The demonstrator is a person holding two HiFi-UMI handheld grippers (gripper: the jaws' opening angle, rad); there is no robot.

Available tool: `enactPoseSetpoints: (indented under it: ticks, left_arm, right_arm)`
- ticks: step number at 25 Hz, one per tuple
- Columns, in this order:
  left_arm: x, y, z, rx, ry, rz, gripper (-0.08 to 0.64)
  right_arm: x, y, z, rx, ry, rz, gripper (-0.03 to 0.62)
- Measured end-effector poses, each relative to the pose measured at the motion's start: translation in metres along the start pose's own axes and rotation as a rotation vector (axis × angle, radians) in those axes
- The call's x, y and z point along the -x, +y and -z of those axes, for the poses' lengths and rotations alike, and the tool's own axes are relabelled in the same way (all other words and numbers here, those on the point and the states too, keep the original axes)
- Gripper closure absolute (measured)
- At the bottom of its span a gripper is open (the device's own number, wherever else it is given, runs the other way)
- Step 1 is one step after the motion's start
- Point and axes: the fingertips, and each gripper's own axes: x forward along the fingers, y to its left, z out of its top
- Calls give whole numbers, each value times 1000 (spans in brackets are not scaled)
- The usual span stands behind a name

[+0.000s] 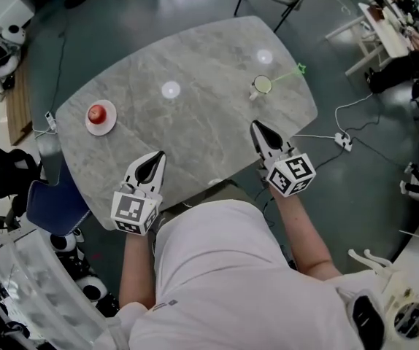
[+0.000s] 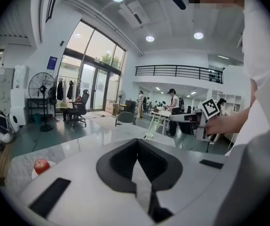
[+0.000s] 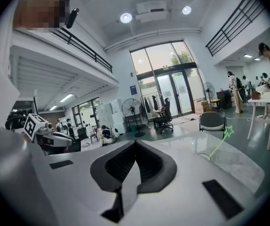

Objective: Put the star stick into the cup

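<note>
Green and thin, the star stick (image 1: 284, 75) leans in the cup (image 1: 261, 87) at the far side of the surface (image 1: 195, 122). I think it is light and bendy; hold it low on the stem. My left gripper (image 1: 160, 156) and right gripper (image 1: 255, 126) are both closed, empty.

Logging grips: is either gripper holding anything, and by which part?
Nothing is held. The left gripper and right gripper are shut and empty; the star stick leans in the cup.
</note>
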Motion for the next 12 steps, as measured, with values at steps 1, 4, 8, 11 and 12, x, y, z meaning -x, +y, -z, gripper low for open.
enactPoseSetpoints:
  ticks: [1,4,8,11,12]
  left_arm:
    - [2,-1,-3,-10,-8,7,557]
    - [5,-5,-10,-32,-26,16,557]
    - [10,-12,-13,-40,-40,17,557]
    - [16,-17,-13,-49,-49,32,557]
    - [18,-19,-13,-55,-51,38,557]
  right_arm:
    - [2,9,0,14,3,-12,583]
    - [9,34,2,48,13,-48,583]
    - [19,66,1,79,16,-92,583]
    - [22,89,2,124,18,-125,583]
    - [22,96,3,139,20,-135,583]
